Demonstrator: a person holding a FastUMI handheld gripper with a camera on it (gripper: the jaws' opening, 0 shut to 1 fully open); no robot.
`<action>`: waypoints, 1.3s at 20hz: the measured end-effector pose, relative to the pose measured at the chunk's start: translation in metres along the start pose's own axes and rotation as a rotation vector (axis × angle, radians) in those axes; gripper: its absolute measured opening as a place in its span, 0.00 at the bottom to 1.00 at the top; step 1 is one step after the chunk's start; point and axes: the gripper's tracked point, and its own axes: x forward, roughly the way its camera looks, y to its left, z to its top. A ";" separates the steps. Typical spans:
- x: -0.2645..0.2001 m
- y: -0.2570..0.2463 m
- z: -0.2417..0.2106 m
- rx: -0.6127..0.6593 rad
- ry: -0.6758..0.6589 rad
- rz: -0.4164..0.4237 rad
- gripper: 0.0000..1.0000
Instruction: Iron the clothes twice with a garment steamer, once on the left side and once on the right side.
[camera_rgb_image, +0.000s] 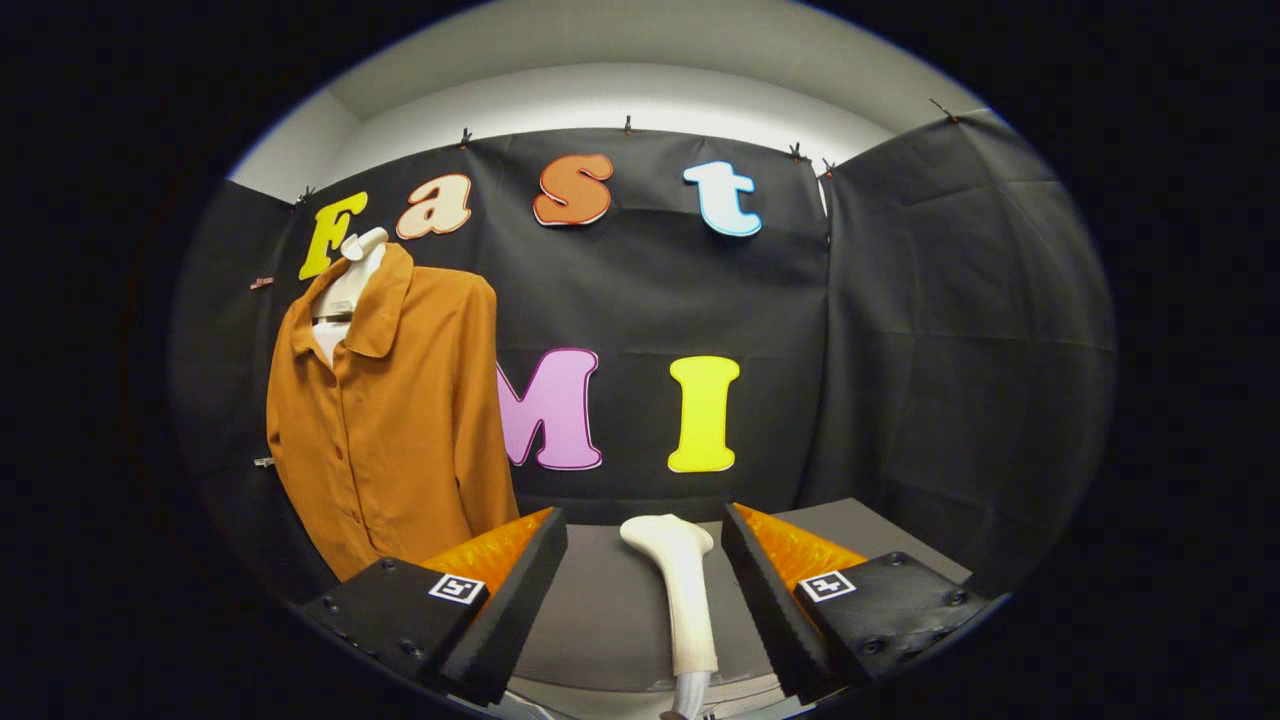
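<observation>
One white garment steamer (680, 590) lies between the spread tongs (645, 590), untouched.

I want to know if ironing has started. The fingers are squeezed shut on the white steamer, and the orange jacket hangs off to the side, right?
Not quite. In the gripper view the fingers stand open, with the white steamer on the table between them, touching neither. The orange jacket does hang off to the side, beyond the fingers.

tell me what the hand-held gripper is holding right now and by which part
Nothing. The hand-held gripper is open; the white garment steamer stands between its fingers with a gap on each side, its handle not yet gripped.
</observation>
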 end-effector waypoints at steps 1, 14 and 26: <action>0.013 -0.006 -0.007 0.001 0.026 0.011 0.98; 0.096 -0.025 -0.109 0.084 0.388 0.101 0.98; 0.099 -0.023 -0.164 0.010 0.681 0.167 0.91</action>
